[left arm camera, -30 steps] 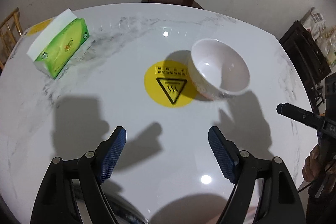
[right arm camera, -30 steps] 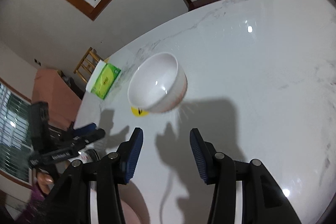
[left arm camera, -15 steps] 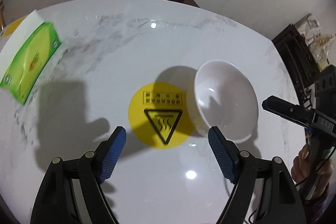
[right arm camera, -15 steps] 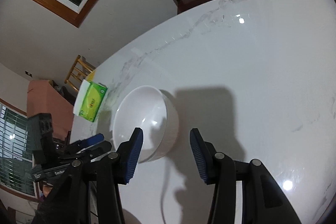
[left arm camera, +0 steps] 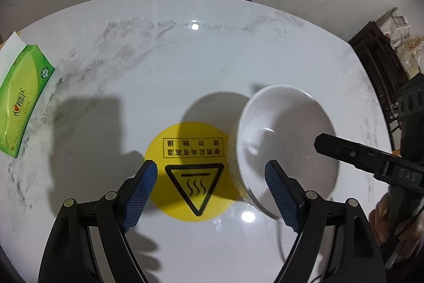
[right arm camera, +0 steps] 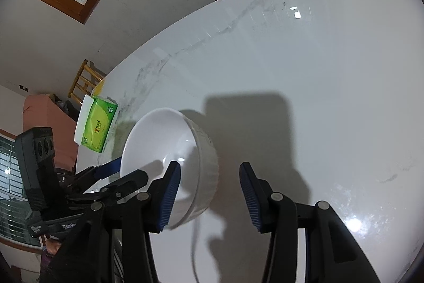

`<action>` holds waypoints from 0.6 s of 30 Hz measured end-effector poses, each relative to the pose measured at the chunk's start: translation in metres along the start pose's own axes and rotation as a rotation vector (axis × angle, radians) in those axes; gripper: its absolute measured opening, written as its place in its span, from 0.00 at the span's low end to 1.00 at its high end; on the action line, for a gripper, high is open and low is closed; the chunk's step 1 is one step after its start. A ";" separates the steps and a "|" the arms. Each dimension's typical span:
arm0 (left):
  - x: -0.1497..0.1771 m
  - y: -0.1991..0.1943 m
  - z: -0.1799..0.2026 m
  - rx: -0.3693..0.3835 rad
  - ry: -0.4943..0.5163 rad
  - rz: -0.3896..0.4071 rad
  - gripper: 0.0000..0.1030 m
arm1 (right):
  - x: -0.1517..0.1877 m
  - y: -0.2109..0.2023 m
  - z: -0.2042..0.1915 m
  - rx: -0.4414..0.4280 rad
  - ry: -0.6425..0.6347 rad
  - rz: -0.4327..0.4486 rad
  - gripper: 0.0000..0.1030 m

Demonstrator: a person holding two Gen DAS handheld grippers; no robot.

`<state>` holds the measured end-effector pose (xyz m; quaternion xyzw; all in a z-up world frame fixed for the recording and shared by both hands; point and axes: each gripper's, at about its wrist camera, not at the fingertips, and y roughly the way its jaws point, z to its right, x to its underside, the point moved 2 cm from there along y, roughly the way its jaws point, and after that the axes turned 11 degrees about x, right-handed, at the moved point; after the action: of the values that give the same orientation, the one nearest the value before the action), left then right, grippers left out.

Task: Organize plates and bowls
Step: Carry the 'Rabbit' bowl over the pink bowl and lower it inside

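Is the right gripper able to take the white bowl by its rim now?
Probably yes. The right gripper is open, and its jaws already straddle the near wall of the white bowl; nothing stands between.

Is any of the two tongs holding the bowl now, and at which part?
Nothing is held. Both tongs are open: the right tongs straddle the bowl wall without closing, and the left tongs are beside it.
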<state>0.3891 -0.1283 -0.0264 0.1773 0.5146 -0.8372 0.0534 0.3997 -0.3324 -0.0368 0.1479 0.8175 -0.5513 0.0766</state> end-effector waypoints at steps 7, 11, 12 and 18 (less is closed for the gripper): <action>0.003 0.007 0.025 -0.050 0.072 -0.022 0.10 | 0.006 -0.004 -0.009 0.009 -0.036 -0.006 0.17; 0.013 -0.011 0.027 0.026 0.033 -0.034 0.11 | 0.018 -0.023 -0.003 -0.061 -0.006 -0.033 0.17; 0.017 -0.019 0.035 0.004 0.060 -0.030 0.11 | 0.021 -0.028 -0.004 -0.070 -0.006 -0.035 0.17; 0.040 -0.075 0.070 -0.036 0.108 -0.016 0.12 | 0.043 -0.082 -0.024 -0.111 -0.039 -0.018 0.17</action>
<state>0.3144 -0.1515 0.0517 0.2174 0.5332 -0.8173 0.0220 0.3336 -0.3325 0.0319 0.1254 0.8466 -0.5084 0.0956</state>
